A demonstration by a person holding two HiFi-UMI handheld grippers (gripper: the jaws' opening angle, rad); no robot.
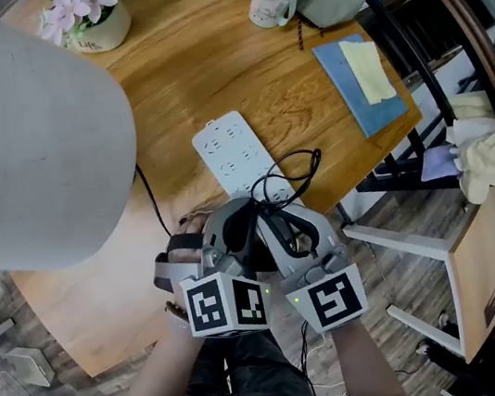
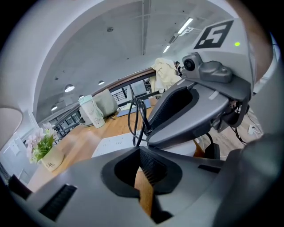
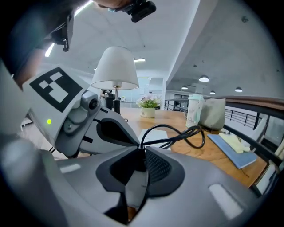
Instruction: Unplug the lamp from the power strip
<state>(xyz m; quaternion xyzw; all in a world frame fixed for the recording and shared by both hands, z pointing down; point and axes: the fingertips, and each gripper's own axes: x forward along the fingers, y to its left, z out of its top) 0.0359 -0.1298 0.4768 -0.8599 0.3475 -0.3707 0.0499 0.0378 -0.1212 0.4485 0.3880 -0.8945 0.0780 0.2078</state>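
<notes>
At lower centre of the head view, the right gripper (image 3: 141,150) is clamped on the lamp's black cord (image 3: 169,125), which loops above the near end of the white power strip (image 1: 232,152). Just beside it, the left gripper (image 2: 136,150) is closed and empty.

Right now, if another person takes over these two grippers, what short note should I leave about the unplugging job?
The right gripper has its jaws shut on the black cord, at the near end of the power strip.
The left gripper has its jaws together with nothing between them. It sits close beside the right one.
The strip lies flat on the table, and the lamp shade is at the left.
Done: the cord is gripped.
Left: the grippers hide the plug, so I cannot tell whether it is out. Probably pull it off the strip, then check.
</notes>
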